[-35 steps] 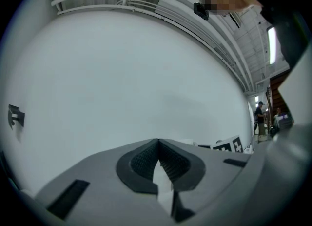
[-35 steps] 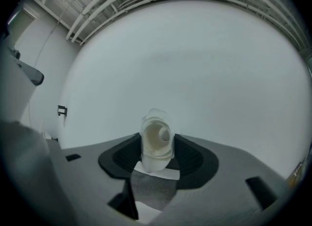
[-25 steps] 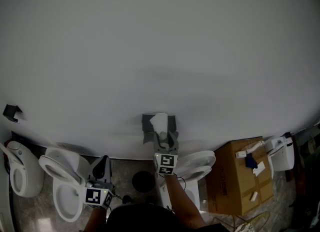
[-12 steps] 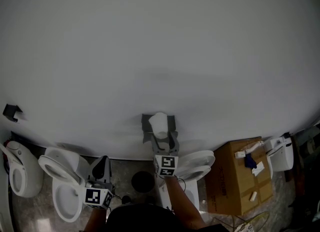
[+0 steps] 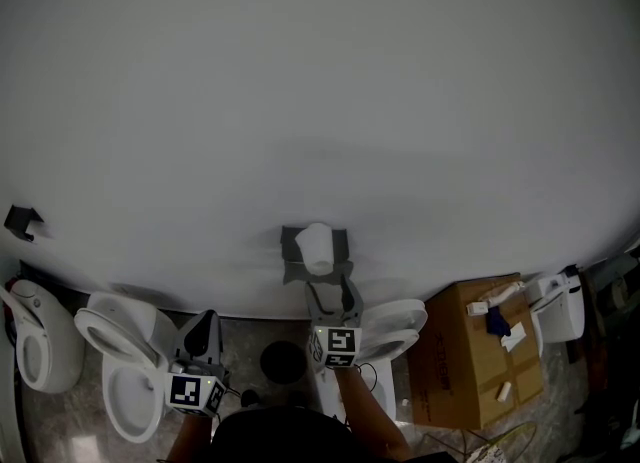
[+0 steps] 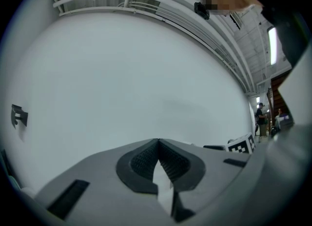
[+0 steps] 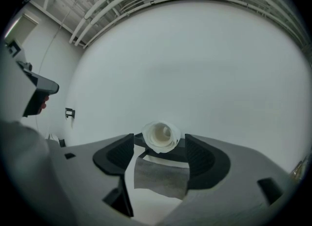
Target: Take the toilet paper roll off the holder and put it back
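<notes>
- The white wall point(image 5: 320, 101) fills most of the head view. It is plain and bare except for two small fittings.
- The floor point(image 5: 262, 331) is a mottled stone-coloured strip at the foot of the wall, with a dark round thing point(image 5: 285, 361) lying on it.
- Three white toilets stand along the wall. The open toilet point(image 5: 120, 371) is at the left, the far-left toilet point(image 5: 40, 341) is at the frame's edge, and the right toilet point(image 5: 395, 326) is just beside the person's right arm.
- A cardboard box point(image 5: 480, 361) sits on the floor right of that toilet, with small white and blue bits on top.
- The right hand-held gripper point(image 5: 331, 291) points level at the wall, directly below and in front of the holder. Its jaws stand apart and have just been opening. The roll shows in the gap beyond the tips, clear of both pads, and nothing is gripped.
- The left hand-held gripper point(image 5: 204, 323) is held low, just right of the open toilet and well apart from the roll. Its jaws are together with nothing between them.
- The holder point(image 5: 292, 251) is a grey bracket fixed to the wall above the right toilet.
- The toilet paper roll point(image 5: 316, 247) sits on the holder with its open core facing out. It is touched by neither gripper, and a loose sheet hangs below it.
- A small black bracket point(image 5: 22, 221) is fixed to the wall far to the left.
</notes>
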Demonstrator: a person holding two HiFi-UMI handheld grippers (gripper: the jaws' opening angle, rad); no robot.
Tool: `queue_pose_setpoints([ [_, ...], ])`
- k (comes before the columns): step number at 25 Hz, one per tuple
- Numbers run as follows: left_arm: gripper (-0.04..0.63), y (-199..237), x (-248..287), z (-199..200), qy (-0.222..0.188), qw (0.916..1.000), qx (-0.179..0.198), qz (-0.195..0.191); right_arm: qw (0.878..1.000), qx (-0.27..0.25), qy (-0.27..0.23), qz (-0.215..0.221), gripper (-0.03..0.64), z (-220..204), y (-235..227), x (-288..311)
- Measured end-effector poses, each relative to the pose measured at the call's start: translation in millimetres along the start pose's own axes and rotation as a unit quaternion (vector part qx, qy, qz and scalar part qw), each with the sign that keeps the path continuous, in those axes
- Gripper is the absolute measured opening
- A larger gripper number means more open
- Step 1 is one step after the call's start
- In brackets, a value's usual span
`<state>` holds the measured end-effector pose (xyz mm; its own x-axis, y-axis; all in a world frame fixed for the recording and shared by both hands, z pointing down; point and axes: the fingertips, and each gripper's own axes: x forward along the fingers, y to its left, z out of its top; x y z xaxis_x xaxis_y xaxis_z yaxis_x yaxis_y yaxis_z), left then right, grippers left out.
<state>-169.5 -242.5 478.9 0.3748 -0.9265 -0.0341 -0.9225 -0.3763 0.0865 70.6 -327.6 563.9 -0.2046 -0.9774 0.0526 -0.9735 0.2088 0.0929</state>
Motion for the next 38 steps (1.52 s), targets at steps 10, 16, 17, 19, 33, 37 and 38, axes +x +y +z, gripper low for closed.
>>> queue_pose_setpoints([
  [10,0.003,-7.1,-1.0,1.4,0.0,1.0,-0.002,-0.005,0.998,0.048,-0.029,-0.003,0.235,31.9,3.5,-34.9],
  [16,0.003,-13.4,-2.3,3.8,-0.007,0.9998,-0.003,-0.018,0.995,0.061,-0.079,-0.016,0.038,62.9,-3.1,-63.1],
  [17,0.003,-13.6,-2.7,4.0,-0.006,0.9998,0.0,-0.017,0.994,0.064,-0.086,-0.016,0.025,67.9,-4.3,-67.2],
  [19,0.003,-15.9,-2.8,7.7,-0.011,0.9997,-0.001,-0.021,0.994,0.055,-0.092,-0.013,0.005,75.9,-5.2,-75.2],
  [33,0.003,-14.6,-5.3,6.9,-0.009,0.9998,0.001,-0.015,0.993,0.028,-0.112,-0.038,0.003,86.3,-13.8,-108.8],
  [37,0.003,-16.3,-5.4,6.2,-0.009,0.9998,-0.002,-0.016,0.992,0.028,-0.115,-0.042,0.003,86.9,-16.7,-111.0],
  [38,0.003,-16.6,-5.4,5.5,-0.007,0.9998,-0.002,-0.016,0.992,0.029,-0.115,-0.042,0.003,87.4,-17.3,-111.3],
])
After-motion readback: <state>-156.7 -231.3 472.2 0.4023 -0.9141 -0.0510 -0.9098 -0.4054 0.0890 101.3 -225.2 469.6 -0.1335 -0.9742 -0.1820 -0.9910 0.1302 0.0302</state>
